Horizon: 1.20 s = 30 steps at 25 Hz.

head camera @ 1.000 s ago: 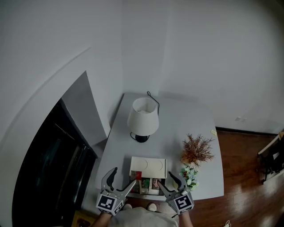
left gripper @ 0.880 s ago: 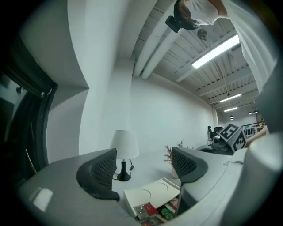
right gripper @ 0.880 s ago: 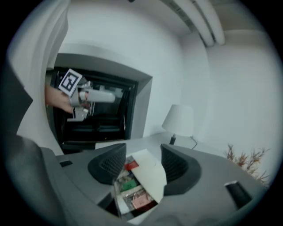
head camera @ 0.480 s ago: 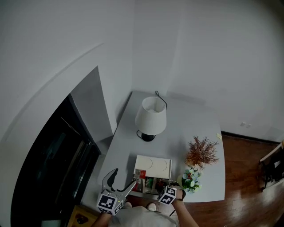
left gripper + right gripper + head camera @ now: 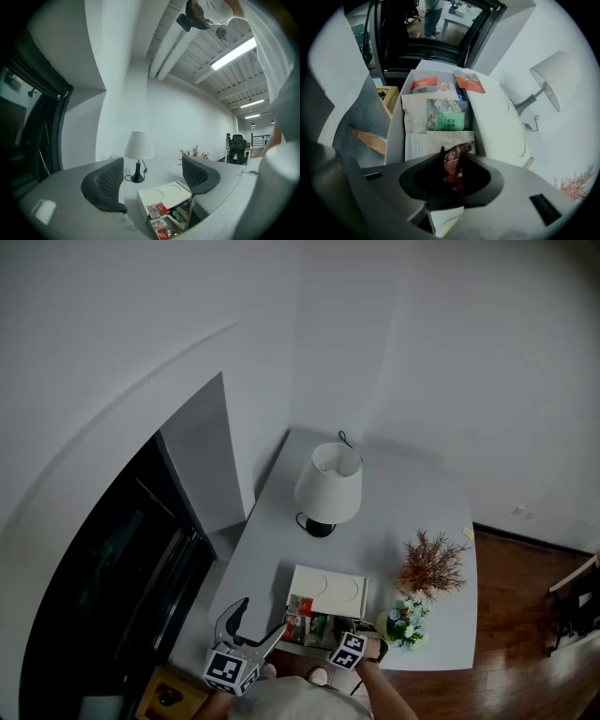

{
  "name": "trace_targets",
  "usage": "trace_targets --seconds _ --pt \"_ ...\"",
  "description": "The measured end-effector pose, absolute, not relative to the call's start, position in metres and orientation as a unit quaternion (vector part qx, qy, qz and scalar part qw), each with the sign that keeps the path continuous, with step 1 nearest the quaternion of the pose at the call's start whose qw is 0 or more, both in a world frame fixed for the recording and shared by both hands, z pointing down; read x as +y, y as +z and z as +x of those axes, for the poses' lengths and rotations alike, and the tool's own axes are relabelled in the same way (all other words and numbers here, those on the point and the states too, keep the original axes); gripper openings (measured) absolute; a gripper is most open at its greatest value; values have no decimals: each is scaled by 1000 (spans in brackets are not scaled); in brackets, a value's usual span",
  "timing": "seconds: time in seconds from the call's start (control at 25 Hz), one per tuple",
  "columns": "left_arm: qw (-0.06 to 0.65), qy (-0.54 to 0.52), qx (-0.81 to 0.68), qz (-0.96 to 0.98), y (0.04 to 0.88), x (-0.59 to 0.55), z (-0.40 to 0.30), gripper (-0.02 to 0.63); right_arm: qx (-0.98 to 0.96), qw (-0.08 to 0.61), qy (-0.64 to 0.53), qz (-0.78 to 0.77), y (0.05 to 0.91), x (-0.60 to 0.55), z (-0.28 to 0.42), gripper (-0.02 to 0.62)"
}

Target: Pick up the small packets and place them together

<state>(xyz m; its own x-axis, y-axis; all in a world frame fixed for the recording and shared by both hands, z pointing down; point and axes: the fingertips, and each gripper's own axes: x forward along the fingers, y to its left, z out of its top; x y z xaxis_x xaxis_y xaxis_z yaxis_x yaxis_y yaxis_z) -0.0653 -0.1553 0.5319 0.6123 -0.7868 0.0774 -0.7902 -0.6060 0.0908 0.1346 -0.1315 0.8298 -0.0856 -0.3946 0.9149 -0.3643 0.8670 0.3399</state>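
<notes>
The right gripper (image 5: 452,164) points down into the open drawer (image 5: 396,129) of a white box (image 5: 501,122). Its jaws have just been closing and stand narrow, seemingly pinching a crumpled red-brown packet (image 5: 458,152) beside the other packets (image 5: 446,116). The left gripper (image 5: 152,161) hangs level, jaws wide and empty

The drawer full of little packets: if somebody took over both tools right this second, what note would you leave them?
Left hand-held gripper: open, empty, aimed level toward the white box.
Right hand-held gripper: pointing down into the open drawer, jaws just closed on a reddish packet.
Other packets lie in the drawer: a green-labelled packet and two red-topped packets.
Done: one packet gripped, not yet lifted.
Left: lift it out and gather the rest together.
</notes>
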Motion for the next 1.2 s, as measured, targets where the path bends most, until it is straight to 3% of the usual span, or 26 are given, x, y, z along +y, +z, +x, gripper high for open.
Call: trace_targets --seconds 0.12,0.2,0.4,0.6,0.68,0.96,1.04,1.2 --pt "57 16 -440 896 533 -154 -66 385 -740 619 -22 263 827 -133 136 124" --pt "60 13 -442 895 533 -153 -66 385 -745 612 -17 265 820 -131 136 67" --pt "59 13 -448 892 533 -152 -71 385 -771 571 -6 284 772 -108 125 63" --pt "62 13 -450 891 536 -152 -74 385 -774 532 -76 335 717 -141 122 64" --pt "63 13 -446 893 536 -151 -70 385 -773 534 -72 334 717 -165 127 97" --pt "59 6 -439 896 531 -148 -64 373 -776 576 -15 256 757 -199 135 115" --pt "60 9 -443 895 531 -148 -66 373 -780 576 10 243 766 -199 136 193" --pt "59 13 -448 892 532 -150 -70 373 -785 570 13 241 771 -200 139 220"
